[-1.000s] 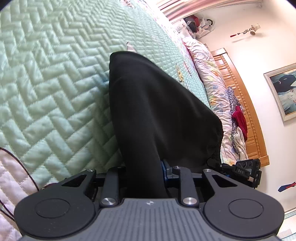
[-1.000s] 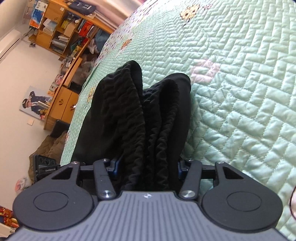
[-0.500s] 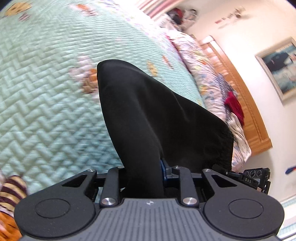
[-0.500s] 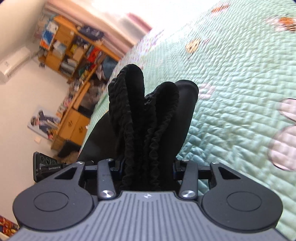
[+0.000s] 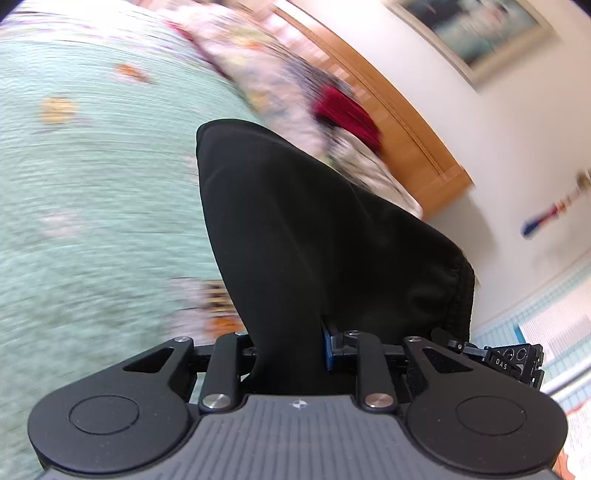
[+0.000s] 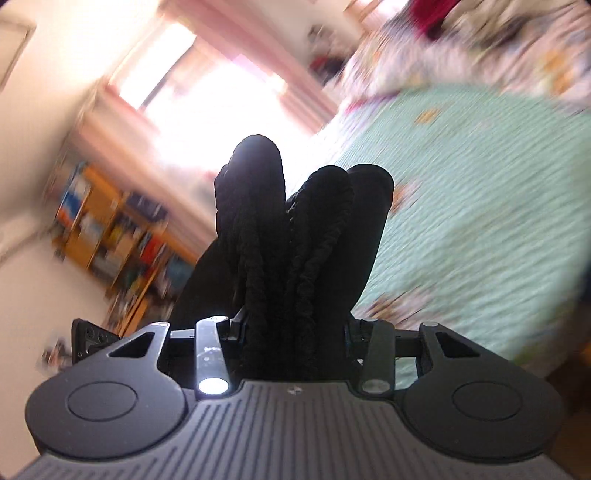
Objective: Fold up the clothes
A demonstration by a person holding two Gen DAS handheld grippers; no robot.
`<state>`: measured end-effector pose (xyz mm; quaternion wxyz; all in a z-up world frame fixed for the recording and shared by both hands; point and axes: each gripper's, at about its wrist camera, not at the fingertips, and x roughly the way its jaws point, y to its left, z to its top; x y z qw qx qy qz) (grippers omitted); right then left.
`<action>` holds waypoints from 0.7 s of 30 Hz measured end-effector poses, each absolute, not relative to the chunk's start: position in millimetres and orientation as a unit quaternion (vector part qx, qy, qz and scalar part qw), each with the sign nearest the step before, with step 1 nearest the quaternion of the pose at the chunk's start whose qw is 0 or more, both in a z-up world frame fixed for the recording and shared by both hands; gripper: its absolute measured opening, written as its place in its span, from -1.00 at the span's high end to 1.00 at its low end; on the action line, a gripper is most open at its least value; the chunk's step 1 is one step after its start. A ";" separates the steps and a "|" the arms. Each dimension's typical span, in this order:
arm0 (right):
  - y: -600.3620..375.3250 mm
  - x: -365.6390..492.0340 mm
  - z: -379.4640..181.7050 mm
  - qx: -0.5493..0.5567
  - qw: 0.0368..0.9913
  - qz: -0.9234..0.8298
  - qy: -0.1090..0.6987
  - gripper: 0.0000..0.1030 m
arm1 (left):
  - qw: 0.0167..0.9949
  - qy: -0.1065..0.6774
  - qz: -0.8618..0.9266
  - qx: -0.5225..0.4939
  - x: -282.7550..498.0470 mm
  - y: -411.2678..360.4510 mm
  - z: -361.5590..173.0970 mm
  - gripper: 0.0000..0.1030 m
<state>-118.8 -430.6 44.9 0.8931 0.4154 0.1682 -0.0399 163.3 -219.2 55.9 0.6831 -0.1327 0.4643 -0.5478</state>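
Note:
A black garment point(image 5: 314, 229) hangs across both grippers above the mint-green quilted bed point(image 5: 92, 184). In the left wrist view my left gripper point(image 5: 291, 336) is shut on a smooth fold of it, and a blue pad point(image 5: 325, 345) shows at the cloth's right side. In the right wrist view my right gripper point(image 6: 293, 332) is shut on the garment's thick, bunched, ribbed edge point(image 6: 303, 229), which stands up between the fingers in several ridges. The cloth hides the fingertips of both grippers. Both views are blurred by motion.
A wooden headboard point(image 5: 406, 122) with floral bedding point(image 5: 266, 74) and a dark red cloth point(image 5: 347, 110) lies beyond the quilt point(image 6: 480, 203). A bookshelf point(image 6: 122, 236) and a bright curtained window point(image 6: 207, 92) stand to the left. A framed picture point(image 5: 472, 33) hangs on the wall.
Both grippers have risen and swung across the bed with the black garment still held. The views now take in more of the walls, headboard and window and less of the quilt.

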 end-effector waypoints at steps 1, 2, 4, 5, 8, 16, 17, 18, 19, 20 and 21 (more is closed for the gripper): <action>-447.0 -136.2 45.7 0.417 0.893 -0.058 0.157 0.12 | 0.673 0.467 -0.560 -0.124 156.8 -249.9 56.9 0.49; -463.0 -154.3 45.9 0.420 0.893 -0.076 0.145 0.12 | 0.663 0.470 -0.572 -0.115 150.1 -281.0 57.8 0.49; -496.2 -192.2 41.6 0.428 0.888 -0.115 0.125 0.12 | 0.643 0.475 -0.593 -0.095 131.5 -342.9 58.4 0.49; -510.3 -209.4 39.2 0.432 0.885 -0.134 0.116 0.12 | 0.634 0.477 -0.603 -0.085 121.7 -373.8 58.6 0.49; -552.8 -258.7 28.9 0.448 0.869 -0.191 0.087 0.12 | 0.604 0.482 -0.632 -0.054 91.5 -466.5 58.6 0.49; -654.3 -352.2 -28.3 0.497 0.815 -0.297 0.027 0.11 | 0.569 0.497 -0.655 0.021 20.4 -657.4 33.2 0.48; -662.8 -357.0 -41.0 0.507 0.806 -0.306 0.024 0.11 | 0.575 0.499 -0.648 0.030 15.2 -675.8 24.7 0.45; -670.0 -360.9 -54.5 0.517 0.796 -0.314 0.022 0.11 | 0.583 0.503 -0.637 0.038 10.7 -692.6 14.4 0.36; -677.1 -364.8 -68.0 0.528 0.785 -0.323 0.020 0.11 | 0.590 0.510 -0.623 0.048 7.4 -705.3 1.3 0.30; -681.3 -366.9 -82.0 0.537 0.776 -0.329 0.020 0.11 | 0.596 0.525 -0.605 0.062 8.7 -714.6 -16.6 0.23; -683.4 -367.6 -96.4 0.546 0.769 -0.333 0.022 0.10 | 0.597 0.538 -0.591 0.077 10.1 -721.5 -34.9 0.23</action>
